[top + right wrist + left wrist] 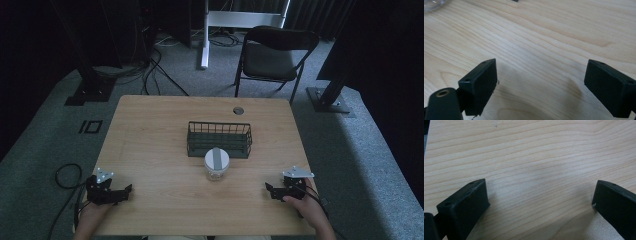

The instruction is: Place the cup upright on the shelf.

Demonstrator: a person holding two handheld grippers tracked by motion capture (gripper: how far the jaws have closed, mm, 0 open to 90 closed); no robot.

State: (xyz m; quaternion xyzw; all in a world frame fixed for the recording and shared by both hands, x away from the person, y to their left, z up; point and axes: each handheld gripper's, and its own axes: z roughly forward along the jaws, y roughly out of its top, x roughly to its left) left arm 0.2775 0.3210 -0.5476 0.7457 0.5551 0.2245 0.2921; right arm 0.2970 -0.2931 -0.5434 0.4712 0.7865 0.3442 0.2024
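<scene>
Resting wide open and empty near the table's (150,130) front corners, left gripper (126,192) and right gripper (270,190) flank the jar (216,164), which stands mid-table, touching the wire basket's (219,138) front wall.

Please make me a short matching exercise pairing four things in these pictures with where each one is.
Things:
1. jar
2. wire basket
3. left gripper
4. folding chair

Places:
a. on the floor beyond the table
b. middle of the table, behind the jar
c. near the table's front left corner
d. just in front of the basket

Pairs: 1-d, 2-b, 3-c, 4-a
</scene>
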